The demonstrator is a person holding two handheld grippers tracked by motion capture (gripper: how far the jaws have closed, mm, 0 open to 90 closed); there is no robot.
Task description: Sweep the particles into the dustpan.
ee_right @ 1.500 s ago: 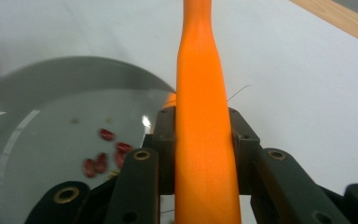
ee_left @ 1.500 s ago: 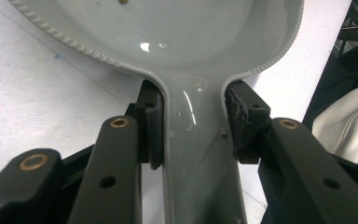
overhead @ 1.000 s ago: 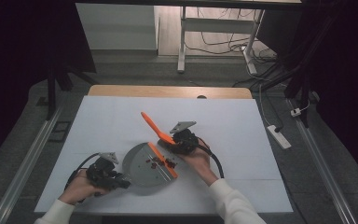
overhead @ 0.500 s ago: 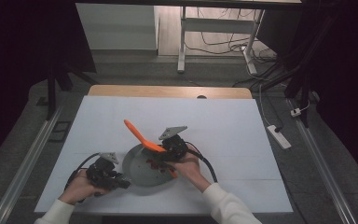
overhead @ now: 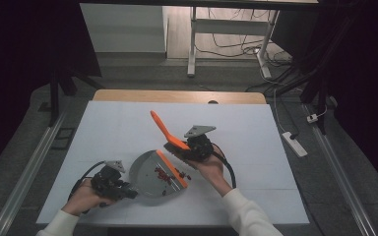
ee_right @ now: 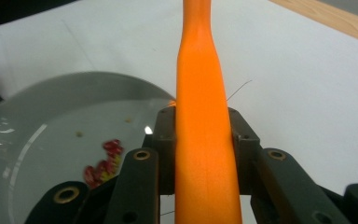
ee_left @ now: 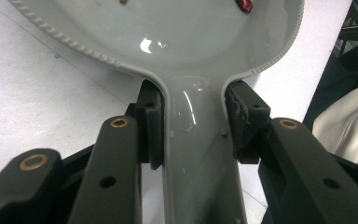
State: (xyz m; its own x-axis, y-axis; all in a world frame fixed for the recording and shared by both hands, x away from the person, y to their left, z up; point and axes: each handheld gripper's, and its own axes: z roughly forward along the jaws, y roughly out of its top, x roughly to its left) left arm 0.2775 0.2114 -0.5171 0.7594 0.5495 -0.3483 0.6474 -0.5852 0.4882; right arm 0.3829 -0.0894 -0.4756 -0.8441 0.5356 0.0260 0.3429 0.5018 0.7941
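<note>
Left gripper [overhead: 125, 192] clamped on grey dustpan [overhead: 150, 172] handle (red bits inside); right gripper [overhead: 184, 150] clamped on orange brush [overhead: 165, 130].

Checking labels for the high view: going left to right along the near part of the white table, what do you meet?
Left tool shut on the handle of the grey plastic dustpan → small red bits lying in the pan → orange plastic brush → right tool gripping that brush.
</note>
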